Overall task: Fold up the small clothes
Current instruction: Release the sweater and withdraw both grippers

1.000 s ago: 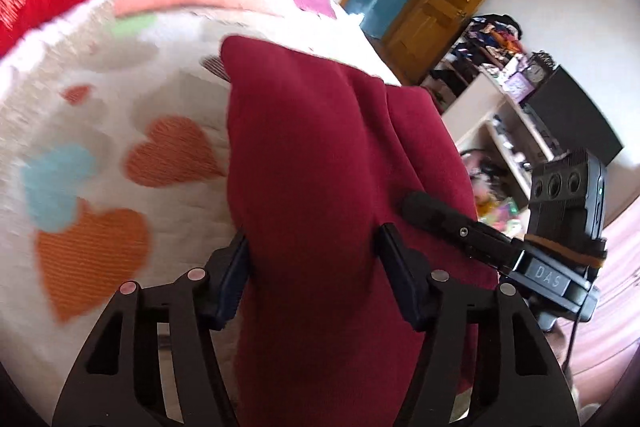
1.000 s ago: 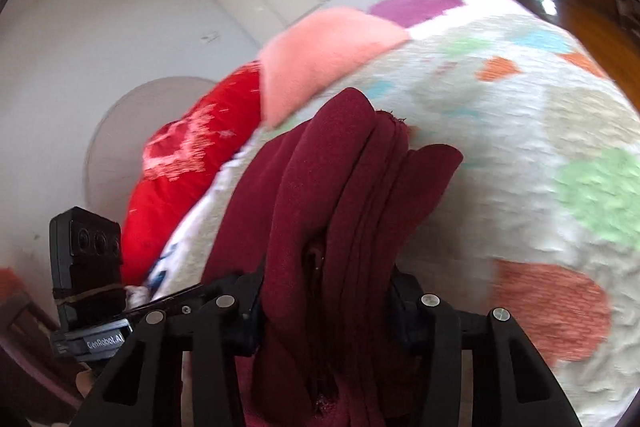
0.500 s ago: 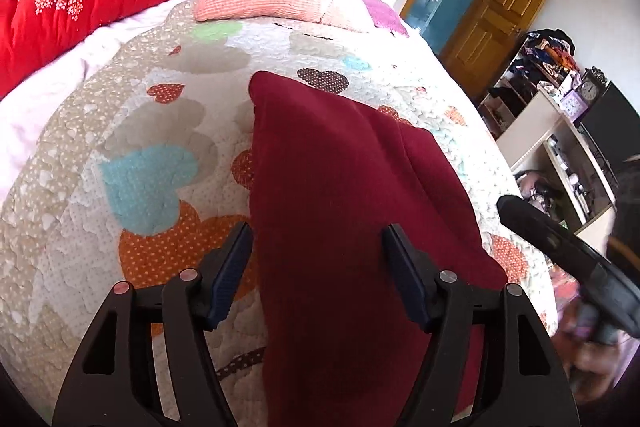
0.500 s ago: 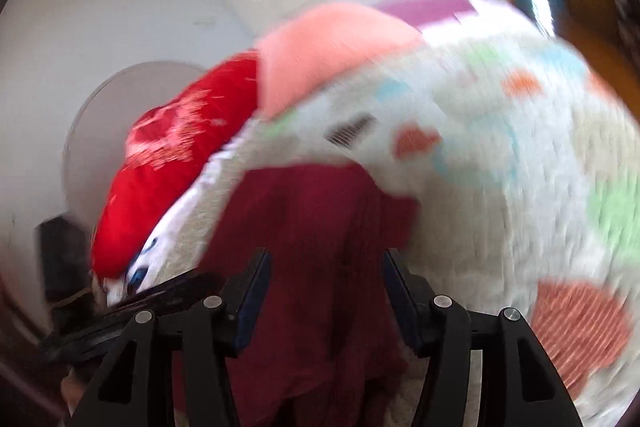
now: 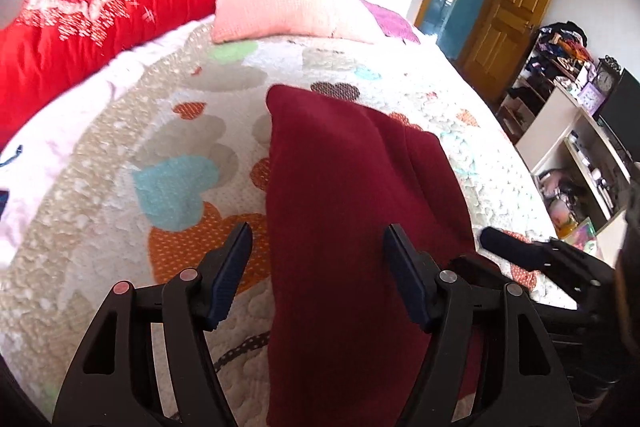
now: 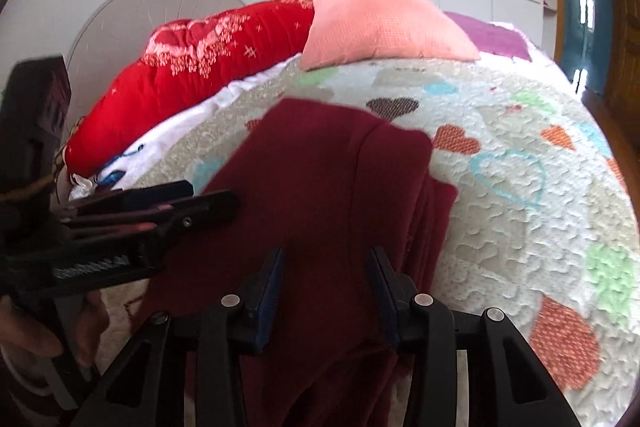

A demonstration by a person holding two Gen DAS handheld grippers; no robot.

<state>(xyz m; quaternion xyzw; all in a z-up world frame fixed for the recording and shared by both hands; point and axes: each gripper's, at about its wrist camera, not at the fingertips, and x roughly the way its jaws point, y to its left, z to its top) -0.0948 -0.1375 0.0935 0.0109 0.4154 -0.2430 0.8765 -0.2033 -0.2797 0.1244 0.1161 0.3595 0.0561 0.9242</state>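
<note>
A dark red garment lies folded in a long strip on the heart-patterned quilt. My left gripper hovers open over its near end, the left pad off the cloth's edge and the right pad above the cloth. In the right wrist view the same garment lies flat, its layered edge on the right. My right gripper hangs above it with jaws closing, and the pads do not press the cloth. The right gripper and left gripper also appear from the side in each other's views.
A red duvet and a pink pillow lie at the head of the bed. Cluttered shelves and a wooden door stand to the right. A hand holds the left gripper's handle.
A second ago both grippers held the bunched garment between their jaws. Now it lies flat on the quilt, released, and both grippers have drawn back from it.
</note>
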